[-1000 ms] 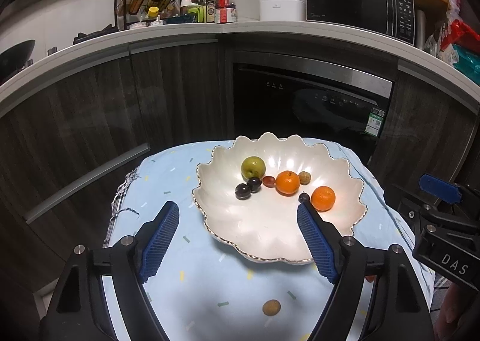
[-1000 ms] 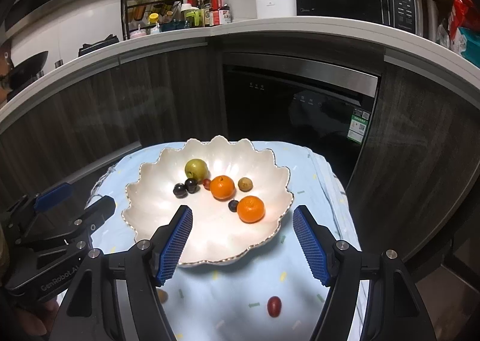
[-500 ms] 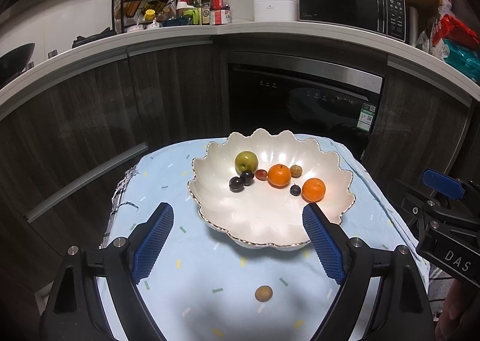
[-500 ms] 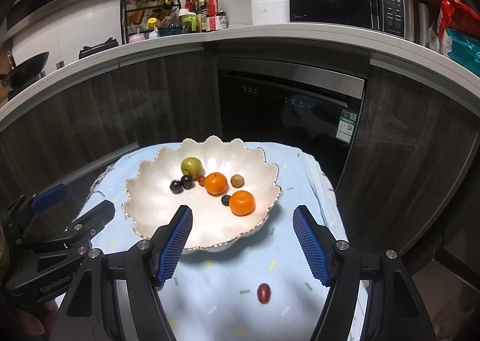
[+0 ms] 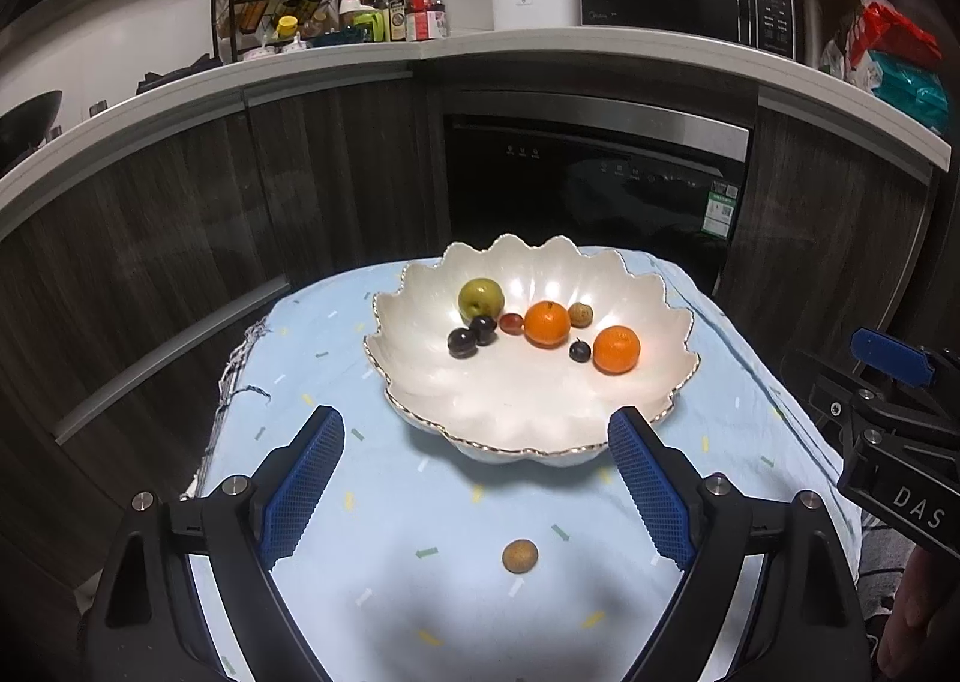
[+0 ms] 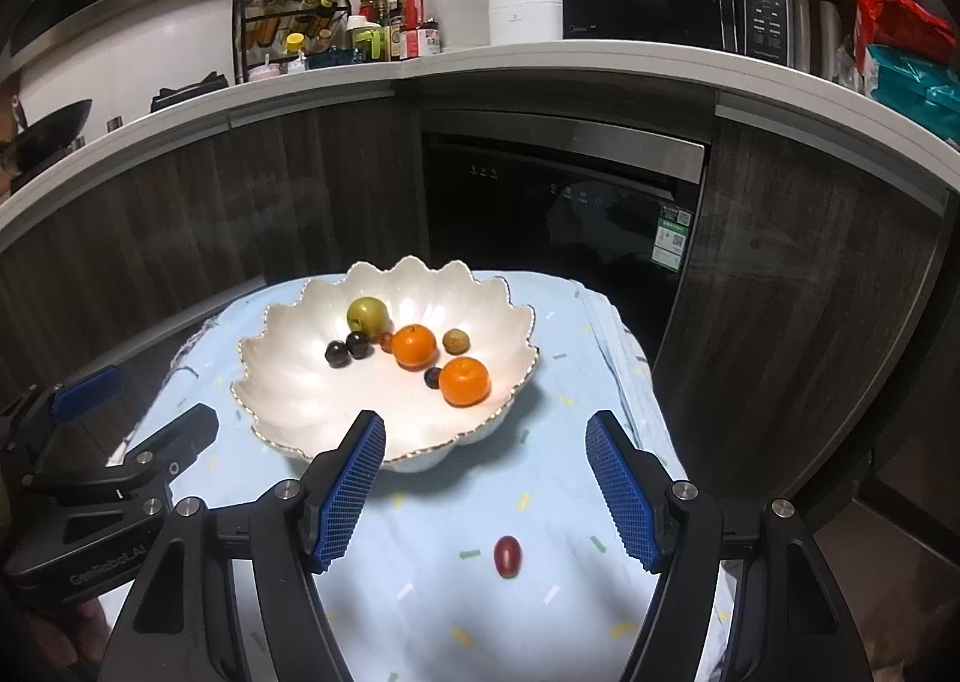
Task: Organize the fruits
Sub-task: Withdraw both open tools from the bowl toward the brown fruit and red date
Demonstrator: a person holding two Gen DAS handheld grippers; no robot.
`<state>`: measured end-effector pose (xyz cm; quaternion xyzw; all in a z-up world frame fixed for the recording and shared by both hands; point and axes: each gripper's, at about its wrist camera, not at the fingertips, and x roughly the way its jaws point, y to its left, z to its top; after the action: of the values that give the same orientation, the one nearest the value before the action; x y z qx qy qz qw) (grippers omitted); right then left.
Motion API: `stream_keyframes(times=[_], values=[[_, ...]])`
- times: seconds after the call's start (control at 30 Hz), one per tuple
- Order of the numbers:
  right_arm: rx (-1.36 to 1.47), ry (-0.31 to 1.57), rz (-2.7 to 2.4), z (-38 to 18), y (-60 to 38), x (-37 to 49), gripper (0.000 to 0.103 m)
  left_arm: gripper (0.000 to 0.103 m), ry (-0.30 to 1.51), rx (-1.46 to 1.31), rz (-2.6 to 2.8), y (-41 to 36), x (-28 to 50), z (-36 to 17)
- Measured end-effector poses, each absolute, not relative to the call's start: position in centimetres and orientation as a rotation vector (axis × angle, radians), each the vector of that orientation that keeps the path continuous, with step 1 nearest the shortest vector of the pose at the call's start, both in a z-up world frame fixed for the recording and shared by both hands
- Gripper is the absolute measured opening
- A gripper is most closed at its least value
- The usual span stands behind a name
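Two oranges (image 5: 546, 323) in the bowl (image 5: 630, 286) — three dark plums (image 5: 462, 343)

Left gripper (image 5: 474, 478): lower frame of its own view, blue pads spread wide, nothing between them.
Right gripper (image 6: 486, 481): lower frame of its own view, pads equally parted, holding nothing.

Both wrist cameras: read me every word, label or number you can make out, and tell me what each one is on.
"DAS": white letters on the right gripper body, cut off at the frame edge.
"GenRobot.AI": faint, on the left gripper body.
Microwave brand mark and button panel: too small to read.
Green sticker on the oven door: too small.
Bottle labels on the counter: blurred.
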<state>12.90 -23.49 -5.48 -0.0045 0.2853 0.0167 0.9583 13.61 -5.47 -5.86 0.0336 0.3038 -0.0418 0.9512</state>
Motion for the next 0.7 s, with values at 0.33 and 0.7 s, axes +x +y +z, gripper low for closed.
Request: stream_keyframes(times=[0.33, 0.7], values=[[-0.009, 0.587, 0.018, -6.9, -24.2, 12.4, 0.071, 0.09, 0.633, 0.07, -0.106, -5.9, 13.1, -7.6], [-0.026, 0.612, 0.014, -9.1, -24.0, 12.1, 0.071, 0.09, 0.661, 0.072, -0.12, -5.9, 12.9, -10.0]])
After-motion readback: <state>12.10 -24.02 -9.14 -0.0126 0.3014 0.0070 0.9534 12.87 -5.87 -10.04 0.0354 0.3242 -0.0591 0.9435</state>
